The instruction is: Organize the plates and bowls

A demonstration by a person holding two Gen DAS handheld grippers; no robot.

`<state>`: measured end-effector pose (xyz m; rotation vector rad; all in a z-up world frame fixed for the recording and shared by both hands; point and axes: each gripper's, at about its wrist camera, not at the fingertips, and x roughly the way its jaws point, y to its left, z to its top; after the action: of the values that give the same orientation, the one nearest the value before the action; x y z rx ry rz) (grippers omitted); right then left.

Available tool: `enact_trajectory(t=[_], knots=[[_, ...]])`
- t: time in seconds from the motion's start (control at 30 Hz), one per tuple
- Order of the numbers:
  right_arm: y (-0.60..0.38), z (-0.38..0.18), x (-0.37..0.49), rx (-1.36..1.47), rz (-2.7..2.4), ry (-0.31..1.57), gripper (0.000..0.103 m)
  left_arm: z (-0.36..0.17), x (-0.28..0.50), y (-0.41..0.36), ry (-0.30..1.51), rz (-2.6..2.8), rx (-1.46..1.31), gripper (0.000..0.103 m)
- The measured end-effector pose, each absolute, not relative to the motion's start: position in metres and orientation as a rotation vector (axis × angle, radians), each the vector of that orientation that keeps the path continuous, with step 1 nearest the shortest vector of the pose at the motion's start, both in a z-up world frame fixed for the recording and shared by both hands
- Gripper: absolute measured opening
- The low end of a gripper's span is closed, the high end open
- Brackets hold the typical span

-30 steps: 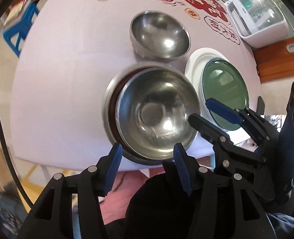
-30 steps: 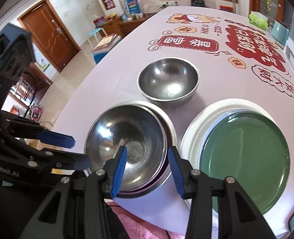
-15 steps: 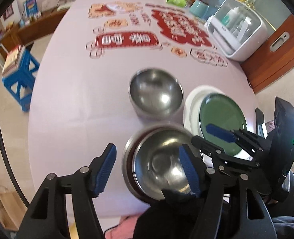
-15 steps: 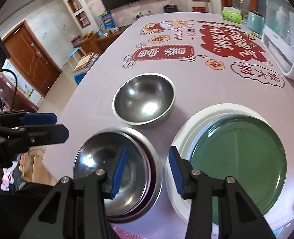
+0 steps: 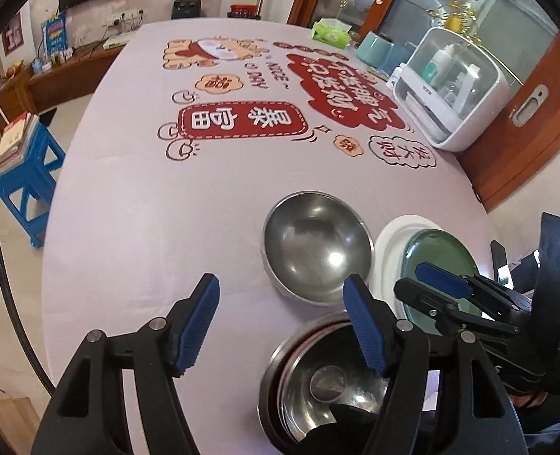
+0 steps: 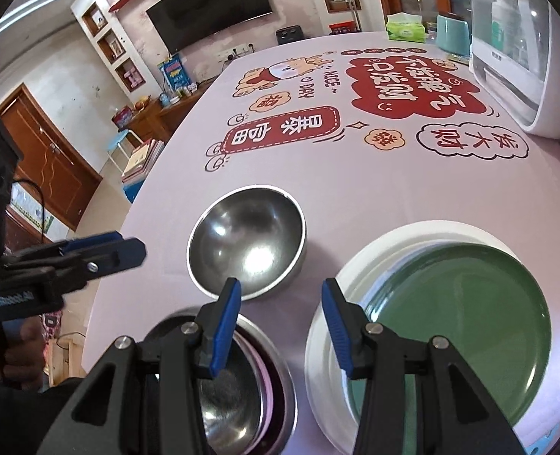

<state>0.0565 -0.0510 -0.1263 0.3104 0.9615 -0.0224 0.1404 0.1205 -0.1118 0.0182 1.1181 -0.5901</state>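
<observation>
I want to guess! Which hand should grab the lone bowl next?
Probably the left gripper: it is open, with the lone bowl just ahead. The right gripper points between the bowl and plates.

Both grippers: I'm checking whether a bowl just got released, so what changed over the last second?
The left gripper and right gripper backed up and away from the nested bowls, both open and empty. The single bowl, green plate and white plate stayed put.
</observation>
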Motion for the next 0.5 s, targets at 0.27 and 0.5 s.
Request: enact_trajectory(t=[0.27,0.5], knots=[[-0.054,-0.135,0.079,0.349,-0.009,0.985,0.044,-0.137,0.168,0.115,1.180,-0.618,-0.024,0.067],[-0.056,-0.148,0.094,0.377,0.007,1.021,0.044,-0.159,0.181,0.107,1.263,-0.642,-0.041,0.067]])
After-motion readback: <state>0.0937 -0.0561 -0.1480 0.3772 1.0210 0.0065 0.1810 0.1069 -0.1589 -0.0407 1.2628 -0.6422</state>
